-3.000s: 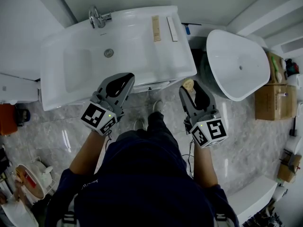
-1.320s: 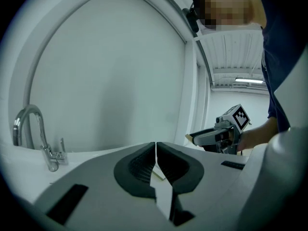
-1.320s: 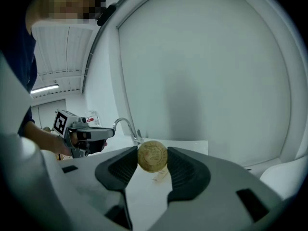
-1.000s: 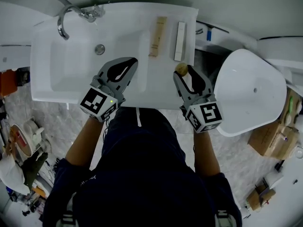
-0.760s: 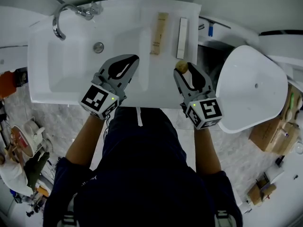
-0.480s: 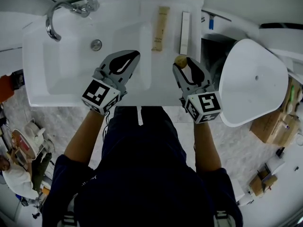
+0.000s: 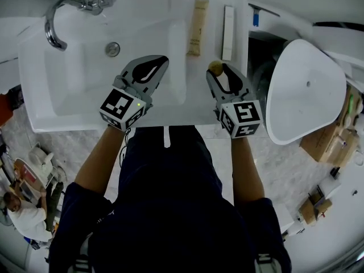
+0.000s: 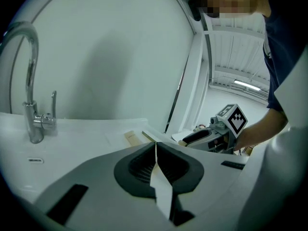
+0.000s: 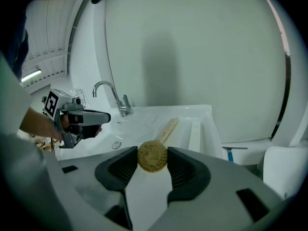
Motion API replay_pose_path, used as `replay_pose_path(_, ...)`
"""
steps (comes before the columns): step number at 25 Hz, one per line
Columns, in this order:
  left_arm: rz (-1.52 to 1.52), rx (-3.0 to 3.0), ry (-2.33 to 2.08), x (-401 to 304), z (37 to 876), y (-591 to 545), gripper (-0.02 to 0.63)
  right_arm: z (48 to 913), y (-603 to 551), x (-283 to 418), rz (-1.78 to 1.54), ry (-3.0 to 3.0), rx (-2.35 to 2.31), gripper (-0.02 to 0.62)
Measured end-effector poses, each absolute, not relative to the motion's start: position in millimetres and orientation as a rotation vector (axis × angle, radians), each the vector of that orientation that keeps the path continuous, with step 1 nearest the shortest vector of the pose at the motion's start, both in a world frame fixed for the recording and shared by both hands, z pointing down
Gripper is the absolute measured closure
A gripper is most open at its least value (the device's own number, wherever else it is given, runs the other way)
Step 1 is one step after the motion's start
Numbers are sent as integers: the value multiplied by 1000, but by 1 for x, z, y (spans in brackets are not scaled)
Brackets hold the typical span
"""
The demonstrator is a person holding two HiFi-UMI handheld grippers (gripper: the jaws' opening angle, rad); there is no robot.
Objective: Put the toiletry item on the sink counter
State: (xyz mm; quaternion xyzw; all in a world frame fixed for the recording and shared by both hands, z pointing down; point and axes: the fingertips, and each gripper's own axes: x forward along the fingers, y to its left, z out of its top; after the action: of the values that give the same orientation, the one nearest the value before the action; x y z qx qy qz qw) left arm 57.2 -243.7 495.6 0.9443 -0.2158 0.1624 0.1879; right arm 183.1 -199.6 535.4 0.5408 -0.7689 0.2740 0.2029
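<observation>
A round tan soap (image 9: 152, 157) sits between the jaws of my right gripper (image 9: 152, 159), which is shut on it and held above the right part of the white sink counter (image 7: 205, 95). From the head view the soap (image 7: 215, 67) shows at the tip of the right gripper (image 7: 216, 71). My left gripper (image 7: 161, 61) hovers over the counter beside the basin, shut with nothing in it; its jaws meet in the left gripper view (image 8: 156, 150).
A tan flat packet (image 7: 198, 19) and a white flat box (image 7: 228, 25) lie on the counter's far right. The chrome faucet (image 7: 62, 13) stands at the far left, with the drain (image 7: 112, 49) in the basin. A white toilet lid (image 7: 304, 90) is to the right.
Both grippers have moved forward from over the floor to over the sink counter. The right one keeps its hold on the soap; the left stays shut.
</observation>
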Motion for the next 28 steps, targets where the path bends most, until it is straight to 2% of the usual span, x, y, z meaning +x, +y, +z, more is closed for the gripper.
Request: replay_pose_path(28,489,2589,-628,25,532,-250,572,615,-201,174,786,-1957,1377,396)
